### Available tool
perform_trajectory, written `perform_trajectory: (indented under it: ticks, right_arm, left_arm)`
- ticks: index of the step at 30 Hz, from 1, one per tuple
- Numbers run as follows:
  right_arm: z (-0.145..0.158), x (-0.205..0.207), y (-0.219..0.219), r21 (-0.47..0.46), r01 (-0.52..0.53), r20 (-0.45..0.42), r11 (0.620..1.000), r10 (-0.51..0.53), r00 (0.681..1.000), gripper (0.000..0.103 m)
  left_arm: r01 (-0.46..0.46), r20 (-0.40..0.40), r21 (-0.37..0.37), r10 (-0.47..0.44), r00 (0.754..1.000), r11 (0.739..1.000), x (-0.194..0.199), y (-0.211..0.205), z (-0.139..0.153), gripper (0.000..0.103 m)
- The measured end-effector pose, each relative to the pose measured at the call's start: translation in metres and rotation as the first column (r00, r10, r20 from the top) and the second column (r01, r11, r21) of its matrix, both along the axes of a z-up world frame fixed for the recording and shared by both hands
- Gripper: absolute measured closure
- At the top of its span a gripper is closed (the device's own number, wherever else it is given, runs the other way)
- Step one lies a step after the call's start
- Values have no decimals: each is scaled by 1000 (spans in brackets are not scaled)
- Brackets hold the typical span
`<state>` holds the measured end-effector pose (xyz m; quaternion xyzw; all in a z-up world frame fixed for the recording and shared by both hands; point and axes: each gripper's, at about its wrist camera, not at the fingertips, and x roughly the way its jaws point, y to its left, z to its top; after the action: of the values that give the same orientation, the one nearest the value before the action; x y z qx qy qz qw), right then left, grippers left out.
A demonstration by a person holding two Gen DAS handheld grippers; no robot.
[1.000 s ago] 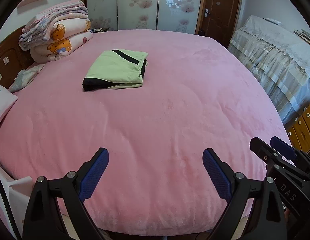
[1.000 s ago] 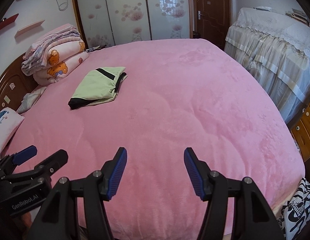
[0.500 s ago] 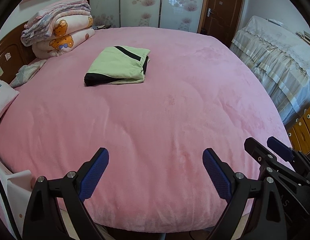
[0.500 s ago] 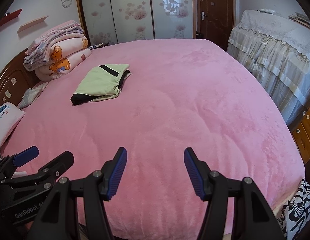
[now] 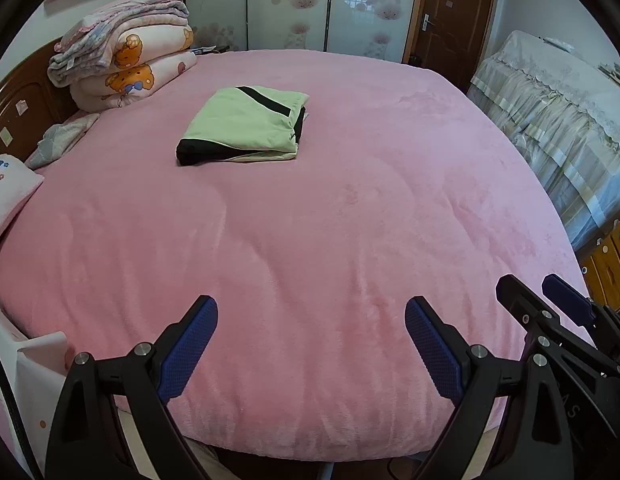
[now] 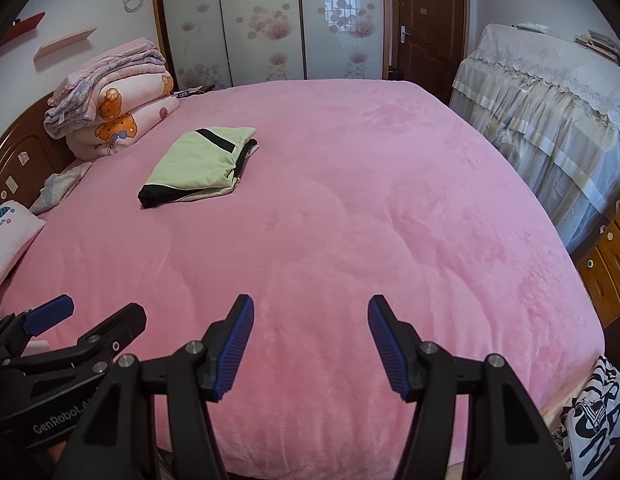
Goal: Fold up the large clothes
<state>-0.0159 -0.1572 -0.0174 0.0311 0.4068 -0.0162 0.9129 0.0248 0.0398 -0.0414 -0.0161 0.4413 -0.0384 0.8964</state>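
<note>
A light green garment with black trim (image 5: 246, 126) lies folded into a neat rectangle on the far left part of the pink bed (image 5: 329, 220); it also shows in the right wrist view (image 6: 198, 164). My left gripper (image 5: 311, 312) is open and empty, over the bed's near edge, far from the garment. My right gripper (image 6: 310, 312) is open and empty too, beside the left one. The right gripper shows at the left view's right edge (image 5: 545, 304), and the left gripper at the right view's left edge (image 6: 82, 318).
Folded quilts (image 5: 122, 64) are stacked at the headboard (image 5: 18, 108), with a white pillow (image 5: 6, 196) nearer. A lace-covered piece of furniture (image 5: 561, 112) stands right of the bed, wooden drawers (image 6: 605, 264) beside it. A black-and-white bag (image 6: 593, 412) lies low right.
Both grippers have drawn back and tilted slightly, so the garment sits a little lower and the bed's near edge shows more. Both jaws stay open. The garment has not moved.
</note>
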Motion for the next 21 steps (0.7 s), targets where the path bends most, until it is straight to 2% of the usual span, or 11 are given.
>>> perform_trajectory:
  ticks: [7,21]
  right_arm:
    - [1,-2,-3,-2,13,6,1000,-13,1000,43]
    - [-4,1,-4,-5,28,-1,1000,-28,1000,43]
  left_arm:
    - [8,15,22,-8,1000,1000,-3,-4,1,9]
    - [15,-2,31,-15,1000,999,4,-8,-1,10]
